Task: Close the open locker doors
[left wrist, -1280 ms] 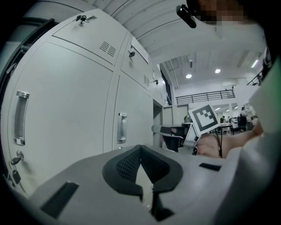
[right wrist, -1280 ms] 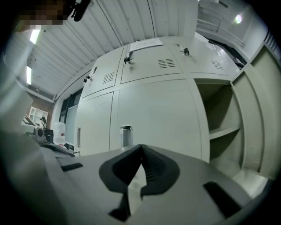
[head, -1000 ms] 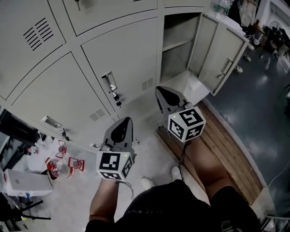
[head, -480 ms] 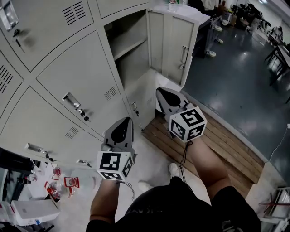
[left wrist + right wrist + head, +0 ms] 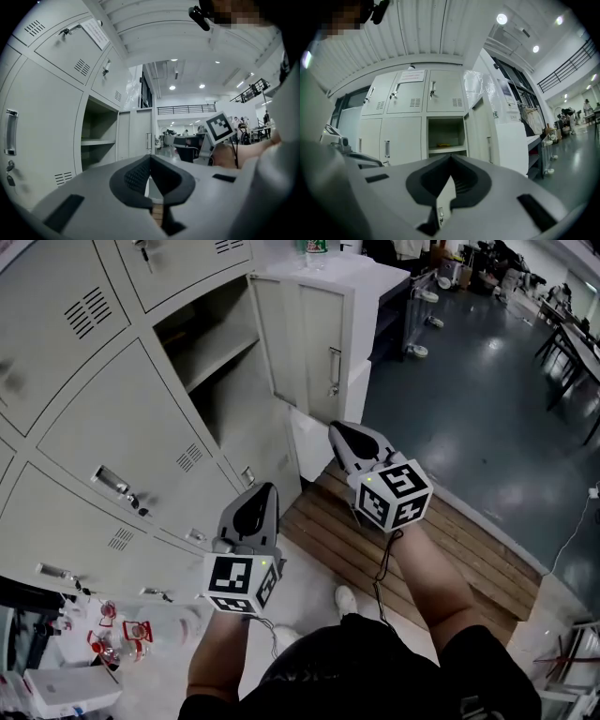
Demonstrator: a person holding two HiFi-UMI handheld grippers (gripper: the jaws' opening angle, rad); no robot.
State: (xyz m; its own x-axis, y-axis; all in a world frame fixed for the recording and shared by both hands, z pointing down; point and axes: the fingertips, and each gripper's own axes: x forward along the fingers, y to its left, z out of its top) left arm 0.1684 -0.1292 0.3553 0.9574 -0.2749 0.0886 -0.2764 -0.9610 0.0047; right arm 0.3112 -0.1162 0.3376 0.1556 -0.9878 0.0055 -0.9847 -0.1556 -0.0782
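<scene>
Fingers of your left gripper [image 5: 264, 489] and right gripper [image 5: 336, 428] pressed together, empty, pale grey metal locker door [image 5: 314, 338] standing open ahead, white paper notice [image 5: 411, 75] above, print unreadable, door nearer than a second ago.

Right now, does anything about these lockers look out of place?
Yes: one locker door near the row's end stands wide open, baring its shelf, while the neighbouring doors are shut.
</scene>
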